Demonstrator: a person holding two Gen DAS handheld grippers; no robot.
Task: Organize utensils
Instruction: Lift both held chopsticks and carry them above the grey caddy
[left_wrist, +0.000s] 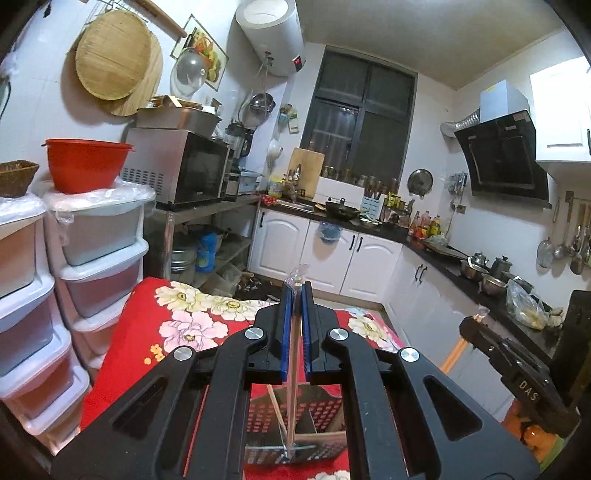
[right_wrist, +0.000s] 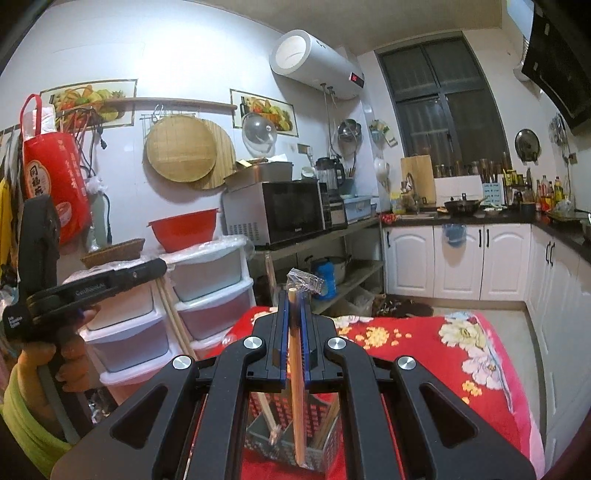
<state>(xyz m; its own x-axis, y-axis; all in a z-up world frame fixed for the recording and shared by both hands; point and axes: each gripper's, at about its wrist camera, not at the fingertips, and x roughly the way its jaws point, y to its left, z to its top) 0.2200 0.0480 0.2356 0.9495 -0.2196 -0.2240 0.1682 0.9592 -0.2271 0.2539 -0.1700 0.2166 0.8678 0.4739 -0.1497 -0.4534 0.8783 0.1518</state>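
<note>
My left gripper (left_wrist: 297, 291) is shut on a thin pair of wooden chopsticks (left_wrist: 293, 354) with a scrap of clear wrapper at the top. They hang down into a perforated metal utensil holder (left_wrist: 327, 413) on the red floral cloth. My right gripper (right_wrist: 294, 299) is shut on a thicker wooden chopstick (right_wrist: 296, 373), which also reaches down into the holder (right_wrist: 327, 421), where more sticks lean. Each gripper shows in the other's view: the right one (left_wrist: 471, 325) with its stick (left_wrist: 452, 356), the left one (right_wrist: 157, 266), held by a hand, with its sticks (right_wrist: 173, 314).
The red floral cloth (right_wrist: 424, 343) covers the table. White plastic drawers (left_wrist: 99, 236) with a red bowl (left_wrist: 86, 164) on top stand to the left. A microwave (right_wrist: 277, 210) is behind, and counters with pots (left_wrist: 476, 269) run along the right.
</note>
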